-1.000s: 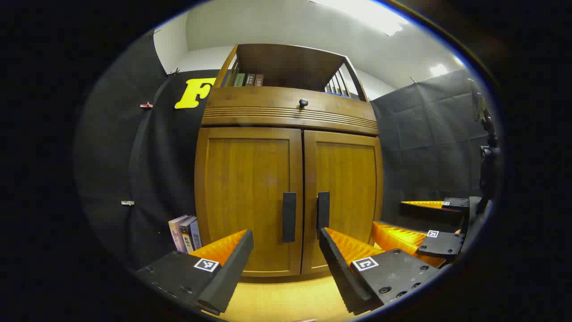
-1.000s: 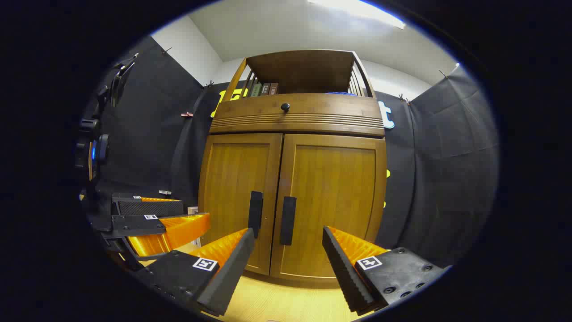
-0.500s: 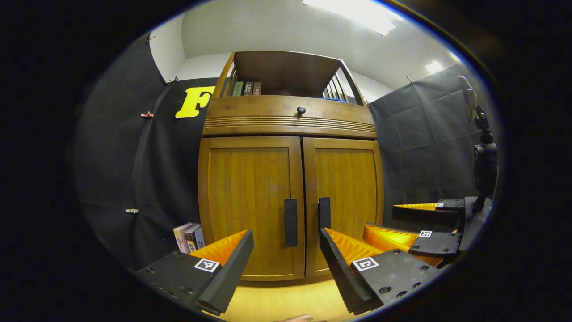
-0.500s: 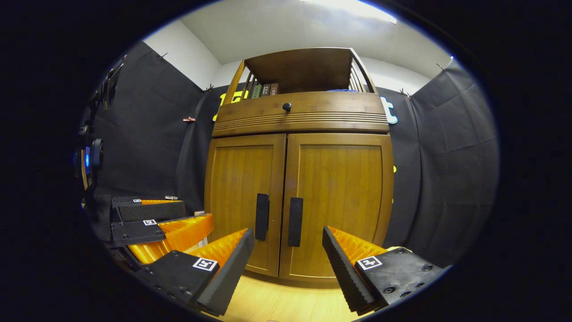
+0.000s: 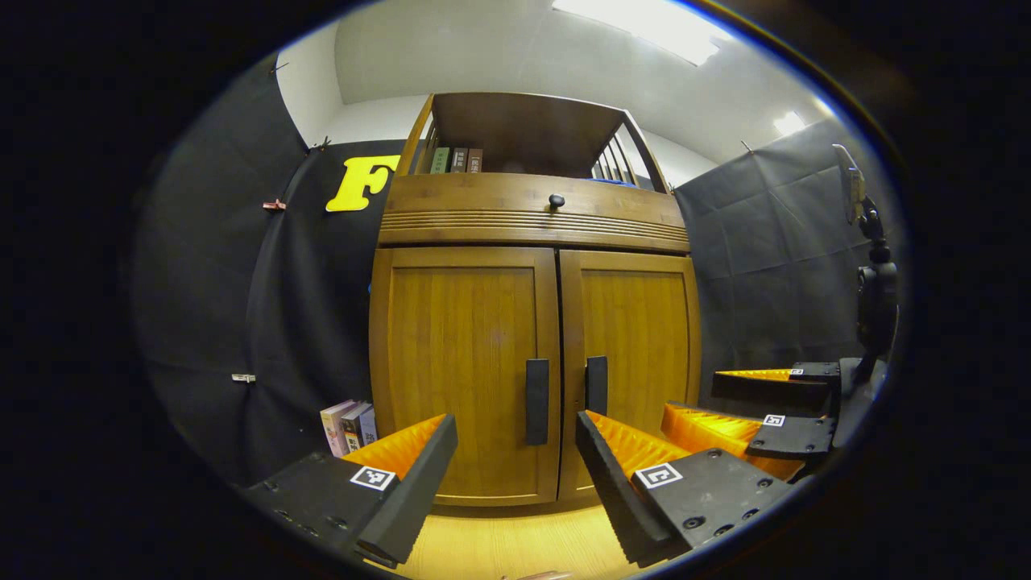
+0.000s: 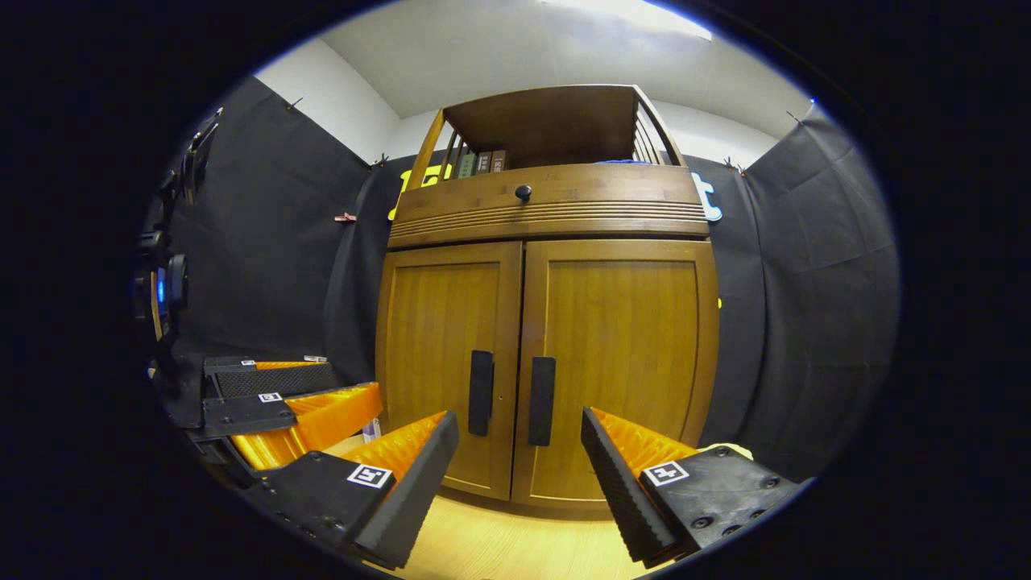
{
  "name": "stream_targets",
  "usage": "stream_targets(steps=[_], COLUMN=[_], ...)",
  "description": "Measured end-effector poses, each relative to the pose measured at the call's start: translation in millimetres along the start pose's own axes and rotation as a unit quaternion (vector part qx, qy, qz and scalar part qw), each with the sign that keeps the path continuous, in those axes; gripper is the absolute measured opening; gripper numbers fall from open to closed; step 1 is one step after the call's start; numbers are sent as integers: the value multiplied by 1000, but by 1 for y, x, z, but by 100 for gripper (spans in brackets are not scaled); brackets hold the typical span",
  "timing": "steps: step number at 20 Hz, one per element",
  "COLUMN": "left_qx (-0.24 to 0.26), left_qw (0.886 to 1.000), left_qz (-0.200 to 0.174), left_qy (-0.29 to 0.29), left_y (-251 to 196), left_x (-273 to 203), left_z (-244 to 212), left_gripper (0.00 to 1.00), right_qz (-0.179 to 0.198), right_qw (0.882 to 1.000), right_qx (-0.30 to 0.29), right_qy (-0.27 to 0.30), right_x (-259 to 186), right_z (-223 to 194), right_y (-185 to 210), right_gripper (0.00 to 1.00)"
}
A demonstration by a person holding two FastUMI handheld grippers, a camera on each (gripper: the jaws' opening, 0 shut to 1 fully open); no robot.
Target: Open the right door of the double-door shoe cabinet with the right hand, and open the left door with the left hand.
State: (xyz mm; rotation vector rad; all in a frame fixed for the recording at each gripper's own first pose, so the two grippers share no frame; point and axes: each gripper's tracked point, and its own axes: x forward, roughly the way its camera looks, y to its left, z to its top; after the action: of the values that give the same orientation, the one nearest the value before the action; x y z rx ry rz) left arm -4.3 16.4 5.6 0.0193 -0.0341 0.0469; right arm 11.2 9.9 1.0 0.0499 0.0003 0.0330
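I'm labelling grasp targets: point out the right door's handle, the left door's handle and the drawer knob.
Right handle (image 6: 541, 400), right gripper view, mid-bar.
Left handle (image 5: 536, 401), left gripper view, mid-bar.
Knob (image 6: 523, 192), right gripper view, its front.

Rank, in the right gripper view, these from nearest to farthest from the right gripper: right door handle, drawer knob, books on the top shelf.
1. right door handle, low, just ahead of the right gripper.
2. drawer knob, higher, above the doors.
3. books, topmost, back on the open shelf's left.
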Motion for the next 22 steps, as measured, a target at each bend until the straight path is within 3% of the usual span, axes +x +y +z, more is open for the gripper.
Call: stream_targets(steps=[3,11,16,22], left_qx=[0,2,5,2], left_qw=[1000,1000,1000,1000], left_qz=[-9,-8,-7,-20], left_qy=[3,-6,-14,-11], left_y=[-3,6,14,23], left_x=[0,-7,-9,-7], left_z=[-2,0,3,0], left_gripper=[92,92,93,93], right_qz=[-4,-2,-10,-17], right_qw=[1000,1000,1000,1000], right_qx=[4,9,0,11], right_qy=[-4,4,-17,-2], right_x=[3,26,46,85], right_z=[2,-5,-3,-24], right_y=[-3,0,2,3], right_gripper=[95,97,97,97])
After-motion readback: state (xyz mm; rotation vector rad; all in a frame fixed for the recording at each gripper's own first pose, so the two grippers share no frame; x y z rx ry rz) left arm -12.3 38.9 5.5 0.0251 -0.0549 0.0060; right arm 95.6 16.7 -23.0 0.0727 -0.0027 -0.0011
